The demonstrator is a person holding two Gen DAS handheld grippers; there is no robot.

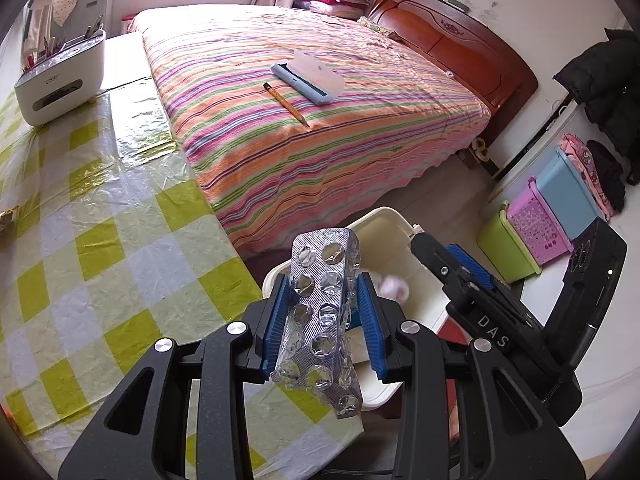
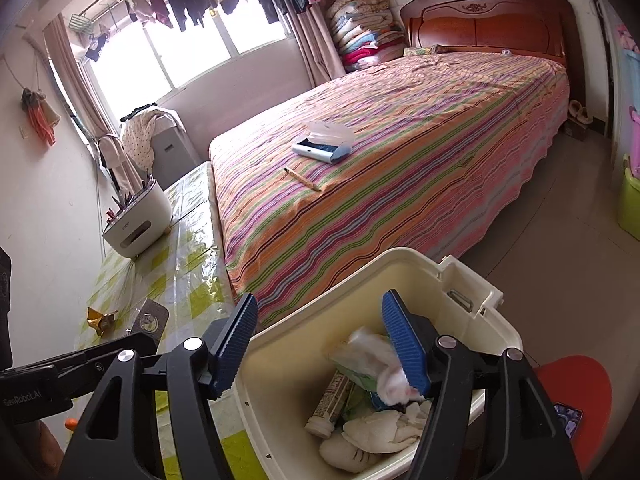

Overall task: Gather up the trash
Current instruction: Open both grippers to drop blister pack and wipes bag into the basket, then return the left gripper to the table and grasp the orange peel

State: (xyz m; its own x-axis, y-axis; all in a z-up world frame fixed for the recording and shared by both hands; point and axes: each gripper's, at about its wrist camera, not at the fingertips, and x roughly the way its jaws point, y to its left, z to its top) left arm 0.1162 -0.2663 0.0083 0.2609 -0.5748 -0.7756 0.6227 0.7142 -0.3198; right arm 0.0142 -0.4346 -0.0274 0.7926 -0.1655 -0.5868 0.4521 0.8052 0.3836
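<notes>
My left gripper [image 1: 324, 292] is shut on an empty silver blister pack [image 1: 320, 320], held upright at the table's edge beside the cream trash bin [image 1: 384, 220]. My right gripper [image 2: 320, 320] is open and empty above the cream trash bin [image 2: 404, 260]. A crumpled white tissue [image 2: 384, 364] is blurred in the air just below the right gripper's fingers. The bin holds tissues, wrappers and a rolled paper tube [image 2: 332, 404]. The right gripper also shows in the left wrist view [image 1: 452, 264]. In the right wrist view the blister pack [image 2: 150, 320] shows at the left. A gold wrapper [image 2: 98, 318] lies on the table.
The table has a green-checked plastic cloth [image 1: 100, 220]. A white pen holder box [image 1: 60, 76] stands at its far end. The striped bed [image 1: 312, 120] holds a blue case and a pencil. Coloured storage bins [image 1: 532, 224] stand on the floor. A red stool [image 2: 576, 384] is by the bin.
</notes>
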